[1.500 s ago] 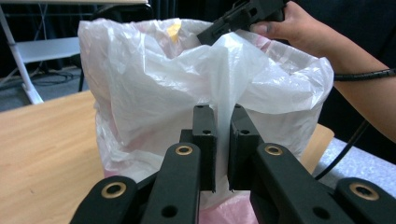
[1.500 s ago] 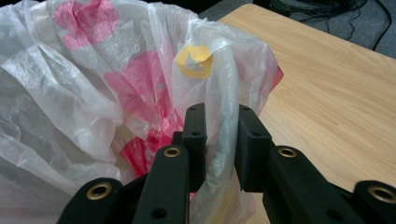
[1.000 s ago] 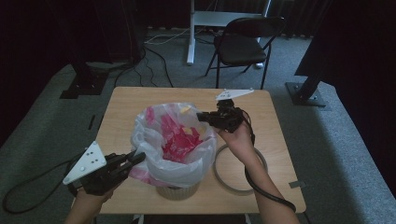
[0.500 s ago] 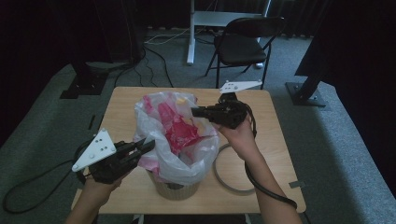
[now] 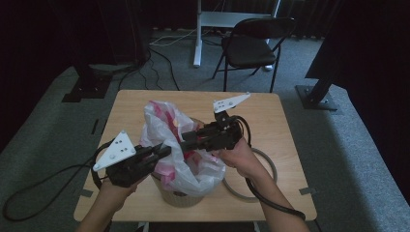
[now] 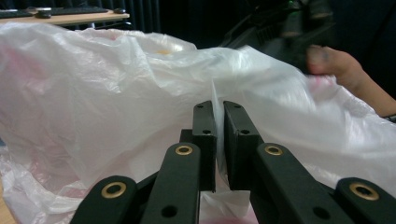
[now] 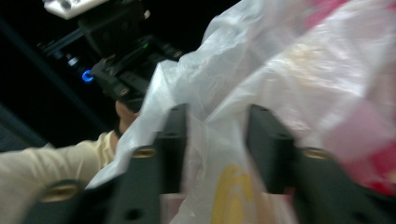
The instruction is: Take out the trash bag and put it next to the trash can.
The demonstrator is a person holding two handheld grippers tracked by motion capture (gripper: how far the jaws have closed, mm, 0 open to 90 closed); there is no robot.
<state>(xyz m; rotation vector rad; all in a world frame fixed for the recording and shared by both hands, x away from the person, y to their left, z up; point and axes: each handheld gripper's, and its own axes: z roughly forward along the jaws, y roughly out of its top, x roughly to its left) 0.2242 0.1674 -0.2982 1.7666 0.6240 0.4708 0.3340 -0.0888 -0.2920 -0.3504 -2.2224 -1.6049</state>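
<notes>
A translucent white plastic bag [image 5: 167, 140] with pink and red print lines a round woven bin [image 5: 181, 198] at the table's front middle. My left gripper [image 5: 164, 150] comes in from the left and is shut on a thin fold of the bag's rim [image 6: 140, 93], the film pinched flat between its jaws [image 6: 219, 112]. My right gripper [image 5: 186, 140] reaches in from the right over the bin. Its jaws [image 7: 215, 114] have just been opening and stand apart, with loose bag film [image 7: 280, 70] between them and the pads not pressing on it.
A grey ring [image 5: 270, 166] lies flat on the wooden table [image 5: 270, 111] just right of the bin. A black folding chair [image 5: 251, 48] and stand bases are on the floor behind the table. Cables trail off the table's left and front.
Both grippers moved inward and up over the bin, drawing the bag's rim together and higher. The right gripper's jaws went from shut on the rim to apart.
</notes>
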